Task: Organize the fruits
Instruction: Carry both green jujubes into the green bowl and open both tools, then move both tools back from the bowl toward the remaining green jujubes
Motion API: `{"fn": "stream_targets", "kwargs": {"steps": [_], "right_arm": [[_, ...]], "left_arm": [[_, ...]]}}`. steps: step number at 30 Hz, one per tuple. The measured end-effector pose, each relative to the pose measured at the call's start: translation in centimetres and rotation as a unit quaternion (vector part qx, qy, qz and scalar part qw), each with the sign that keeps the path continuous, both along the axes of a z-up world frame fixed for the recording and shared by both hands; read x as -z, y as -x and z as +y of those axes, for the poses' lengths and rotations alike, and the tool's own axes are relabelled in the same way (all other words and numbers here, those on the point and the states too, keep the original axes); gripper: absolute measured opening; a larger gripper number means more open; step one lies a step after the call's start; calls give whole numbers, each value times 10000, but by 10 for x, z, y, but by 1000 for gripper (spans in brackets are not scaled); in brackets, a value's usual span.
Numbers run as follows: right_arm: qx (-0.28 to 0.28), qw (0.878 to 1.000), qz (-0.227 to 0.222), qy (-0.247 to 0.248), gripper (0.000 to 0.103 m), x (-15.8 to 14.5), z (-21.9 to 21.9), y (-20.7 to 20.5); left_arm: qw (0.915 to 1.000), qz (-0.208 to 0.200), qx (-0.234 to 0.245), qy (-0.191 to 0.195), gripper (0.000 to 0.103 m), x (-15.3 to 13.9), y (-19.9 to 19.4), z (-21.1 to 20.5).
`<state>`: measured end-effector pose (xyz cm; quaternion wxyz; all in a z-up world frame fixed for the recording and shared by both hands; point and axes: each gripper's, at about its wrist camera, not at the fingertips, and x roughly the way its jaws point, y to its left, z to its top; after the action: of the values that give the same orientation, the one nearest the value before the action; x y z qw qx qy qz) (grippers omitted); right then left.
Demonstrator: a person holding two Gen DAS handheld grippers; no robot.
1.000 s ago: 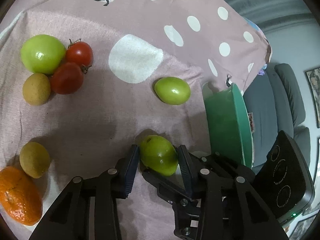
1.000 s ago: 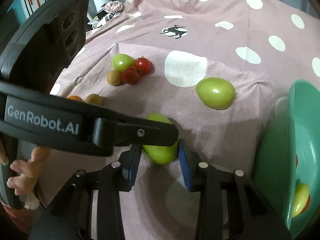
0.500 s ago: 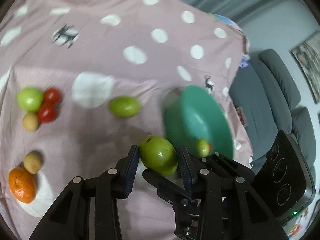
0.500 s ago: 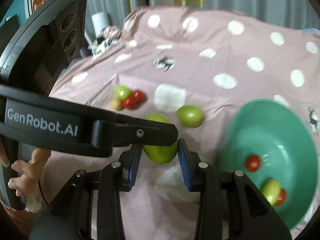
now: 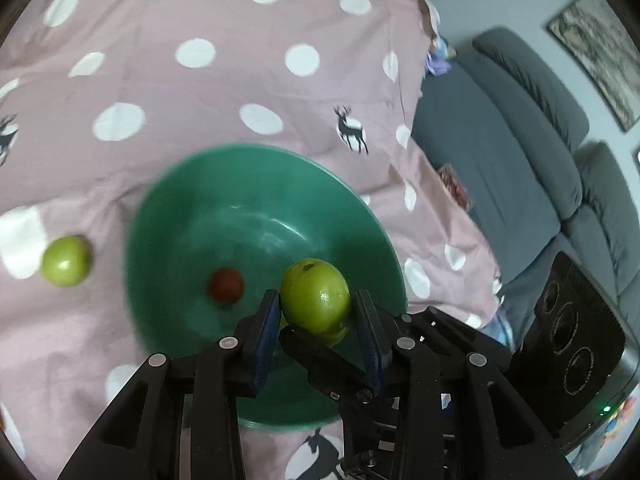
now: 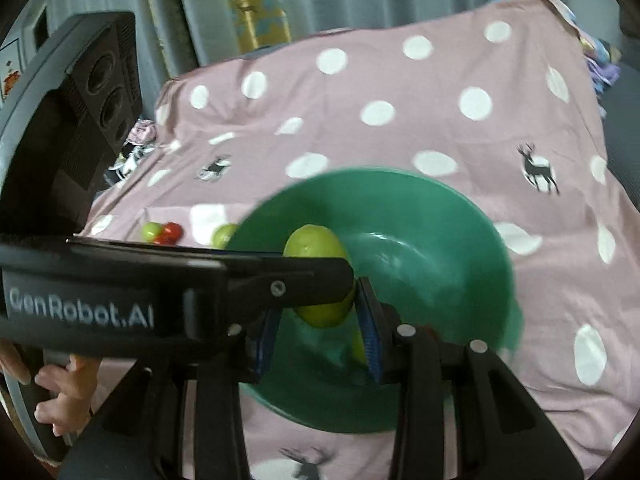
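Home living room: grey sofa (image 5: 520,128), curtains (image 6: 160,12)

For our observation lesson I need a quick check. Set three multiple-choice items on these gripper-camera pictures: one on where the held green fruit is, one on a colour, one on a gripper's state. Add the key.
1. Where is the held green fruit?
A. lying on the spotted cloth
B. above the green bowl
C. on the sofa

2. What colour is the small round fruit lying in the bowl?
A. red
B. blue
C. white

3. How does the left gripper stand?
A. wide open and empty
B. shut on the bowl's rim
C. shut on the green fruit

Key:
1. B, since the bowl's inside shows behind and below the fruit.
2. A, since it shows red against the green.
3. C, since both blue pads press the fruit's sides.
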<state>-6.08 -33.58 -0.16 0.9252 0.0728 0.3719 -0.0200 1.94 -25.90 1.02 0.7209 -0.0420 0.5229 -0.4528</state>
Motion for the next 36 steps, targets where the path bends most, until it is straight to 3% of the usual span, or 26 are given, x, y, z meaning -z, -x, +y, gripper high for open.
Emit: {"fn": "stream_targets", "kwargs": {"steps": [9,14,16,20,21,24,26,30,36], "right_arm": [[263,9994,213,-36,38,19,-24,9],[255,9993,260,-6,37,22,-22,5],[290,9991,295,96,41,20,-19,4],[326,9988,197,296,84,13,-15,6],[396,9980,231,445,87,12,-15,7],[357,9978,288,474,92,5,-17,12],[225,9984,275,436,96,-2,-16,18],[-110,9967,-84,805,100,-25,1,34],[-682,9957,-587,208,103,-46,26,36]], "left_arm": [[9997,216,104,-54,37,18,6,-19],[9994,80,-22,-350,37,19,4,-20],[9982,-117,-95,-584,45,20,4,-20],[9989,-212,120,-411,71,13,8,-16],[9992,-238,163,-293,84,9,9,-13],[9987,-467,-177,-117,99,-5,8,-1],[9984,-493,-274,68,99,-13,4,9],[9993,-90,-330,178,100,-21,-4,32],[9968,-410,-689,-30,100,-32,-5,88]]}}
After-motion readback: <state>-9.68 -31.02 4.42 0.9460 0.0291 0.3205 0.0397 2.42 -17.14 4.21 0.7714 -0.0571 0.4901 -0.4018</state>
